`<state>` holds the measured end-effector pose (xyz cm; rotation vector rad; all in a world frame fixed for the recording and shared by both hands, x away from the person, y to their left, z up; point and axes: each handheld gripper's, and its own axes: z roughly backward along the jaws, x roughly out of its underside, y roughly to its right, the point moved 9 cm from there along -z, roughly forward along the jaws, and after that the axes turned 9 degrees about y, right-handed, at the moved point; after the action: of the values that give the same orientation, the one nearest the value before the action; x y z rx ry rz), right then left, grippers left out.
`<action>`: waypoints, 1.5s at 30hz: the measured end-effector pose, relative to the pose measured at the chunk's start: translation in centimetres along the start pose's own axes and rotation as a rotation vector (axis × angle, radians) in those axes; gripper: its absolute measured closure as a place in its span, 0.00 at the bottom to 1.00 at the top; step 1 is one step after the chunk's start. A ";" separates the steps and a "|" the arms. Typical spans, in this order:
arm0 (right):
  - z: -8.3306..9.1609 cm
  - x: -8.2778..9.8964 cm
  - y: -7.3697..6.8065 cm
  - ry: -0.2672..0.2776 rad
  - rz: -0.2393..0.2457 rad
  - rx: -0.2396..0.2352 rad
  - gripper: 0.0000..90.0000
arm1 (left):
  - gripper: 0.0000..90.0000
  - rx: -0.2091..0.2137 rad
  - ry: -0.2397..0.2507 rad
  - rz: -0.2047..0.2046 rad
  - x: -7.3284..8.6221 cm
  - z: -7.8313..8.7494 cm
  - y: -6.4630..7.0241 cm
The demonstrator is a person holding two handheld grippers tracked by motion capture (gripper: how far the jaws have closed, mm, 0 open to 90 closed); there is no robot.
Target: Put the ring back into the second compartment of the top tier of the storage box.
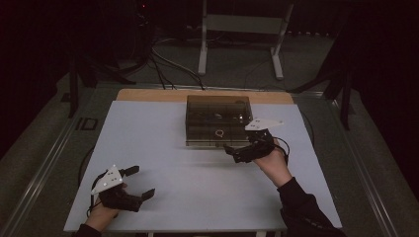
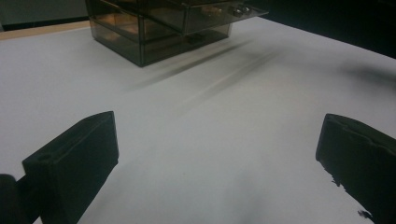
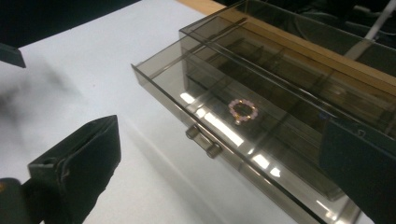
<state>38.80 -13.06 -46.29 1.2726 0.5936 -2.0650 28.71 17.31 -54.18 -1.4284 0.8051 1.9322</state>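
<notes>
A smoky see-through drawer box stands at the back middle of the white table. Its top drawer is pulled out toward me, and a small pink bead ring lies in one of its compartments. The drawer front carries two small knobs. My right gripper hovers just in front of the box's near right corner, jaws wide apart, nothing between them. Over the table's near left corner my left gripper is open and empty, pointing toward the box.
A wooden strip runs along the table's far edge behind the box. Beyond it, a white metal stand and cables sit on the dark floor. Bare white surface lies between the left gripper and the box.
</notes>
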 end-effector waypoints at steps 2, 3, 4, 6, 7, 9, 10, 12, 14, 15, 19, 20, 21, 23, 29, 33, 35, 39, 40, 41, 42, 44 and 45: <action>0.5 0.7 0.3 0.022 -0.016 0.004 0.00 | 0.00 0.000 0.002 0.001 0.0 0.0 0.0; 0.7 0.9 0.3 0.026 -0.022 0.008 0.00 | 0.00 0.000 0.005 0.002 -0.1 0.0 0.0; 0.8 1.3 0.4 0.028 -0.018 0.011 0.00 | 0.00 0.000 0.004 0.001 -0.1 0.0 0.0; 1.2 1.9 0.5 0.031 -0.023 0.024 0.00 | 0.00 -0.001 -0.004 0.000 0.1 0.0 0.0; 1.4 2.2 0.5 0.034 -0.024 0.021 0.00 | 0.00 -0.001 -0.001 -0.001 0.0 0.0 0.0; 1.8 2.8 0.7 0.040 -0.034 0.028 0.00 | 0.00 -0.002 0.007 0.001 -0.1 0.0 0.0; 2.0 3.1 0.7 0.041 -0.041 0.020 0.00 | 0.00 -0.002 0.003 0.000 0.0 0.0 0.0; 2.2 3.8 0.7 0.030 -0.041 0.011 0.00 | 0.00 -0.002 -0.005 -0.002 0.1 -0.1 0.0; 2.3 4.6 0.7 0.019 -0.041 0.008 0.00 | 0.00 -0.001 0.002 0.001 0.0 0.0 0.0; 2.3 5.0 0.6 0.010 -0.042 -0.002 0.00 | 0.00 -0.002 0.004 0.001 -0.1 -0.1 0.0; 2.6 6.1 0.5 0.005 -0.055 0.006 0.00 | 0.00 -0.002 0.000 0.000 0.0 -0.1 0.0; 2.7 6.9 0.4 0.006 -0.068 0.005 0.00 | 0.00 -0.001 0.004 0.000 -0.1 -0.1 0.0; 2.7 7.2 0.4 0.015 -0.067 0.005 0.00 | 0.00 0.000 0.002 -0.001 -0.1 -0.1 0.1; 2.8 7.8 0.3 0.006 -0.068 0.005 0.00 | 0.00 0.000 -0.003 -0.004 0.0 0.0 0.0; 3.5 9.6 0.0 0.006 -0.077 -0.010 0.00 | 0.00 0.002 -0.003 -0.004 0.0 0.0 0.1; 4.1 10.4 0.1 0.012 -0.091 -0.012 0.00 | 0.00 0.004 0.000 -0.002 0.0 0.0 0.1; 4.4 10.9 0.2 -0.001 -0.083 -0.004 0.00 | 0.00 0.002 -0.003 -0.003 0.0 0.0 0.1; 5.2 11.9 0.9 -0.005 -0.093 0.014 0.00 | 0.00 0.005 -0.003 -0.003 0.0 -0.1 0.1; 5.4 12.0 1.0 -0.002 -0.100 0.016 0.00 | 0.00 0.006 -0.005 -0.004 0.1 -0.1 0.1; 5.5 12.2 1.2 -0.001 -0.106 0.019 0.00 | 0.00 0.006 -0.003 -0.002 0.0 -0.1 0.1; 5.6 12.3 1.4 -0.001 -0.110 0.026 0.00 | 0.00 0.006 0.000 -0.003 -0.1 -0.1 0.1; 5.8 12.5 1.5 -0.002 -0.102 0.037 0.00 | 0.00 0.006 0.000 -0.003 0.0 -0.1 0.1; 5.8 12.7 1.6 -0.007 -0.095 0.044 0.00 | 0.00 0.006 -0.004 -0.003 0.0 -0.1 0.1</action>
<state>32.19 -21.58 -55.26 1.2841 0.6193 -2.1707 28.66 17.17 -54.21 -1.4208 0.8063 1.9280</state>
